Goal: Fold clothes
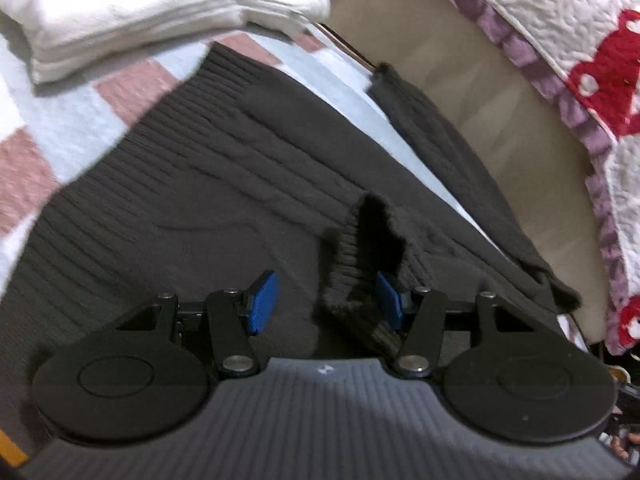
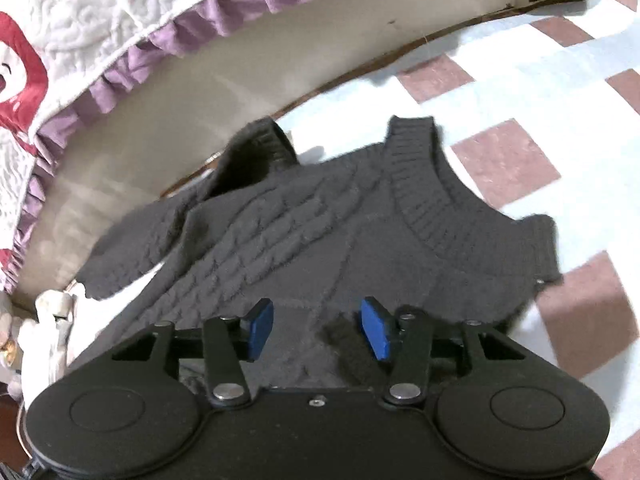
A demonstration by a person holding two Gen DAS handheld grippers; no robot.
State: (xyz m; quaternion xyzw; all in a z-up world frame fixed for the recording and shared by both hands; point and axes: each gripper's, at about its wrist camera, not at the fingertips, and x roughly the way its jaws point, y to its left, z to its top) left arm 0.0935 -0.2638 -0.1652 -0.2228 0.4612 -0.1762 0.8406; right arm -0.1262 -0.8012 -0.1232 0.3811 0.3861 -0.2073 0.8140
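My left gripper [image 1: 326, 300] has its blue pads spread wide apart over the dark grey cable-knit sweater [image 1: 180, 208], and a ribbed cuff [image 1: 356, 264] stands up loosely against the right-hand pad, not pinched. My right gripper [image 2: 318, 328] is likewise spread open above the same sweater [image 2: 304, 240], with a small ribbed edge [image 2: 344, 344] lying just beside its right pad. The sweater lies flat on a pink-and-white checked cloth [image 2: 500, 160]; in the right wrist view its neckline sits at about 1 o'clock. In the left wrist view a stack of folded white towels [image 1: 160, 12] rests at 11 o'clock, and a white quilt with purple ruffle and red patches [image 1: 580, 60] fills 2 o'clock. I can read no label or writing; only a small pale mark shows on the left gripper's grey housing [image 1: 322, 370], too blurred to make out.
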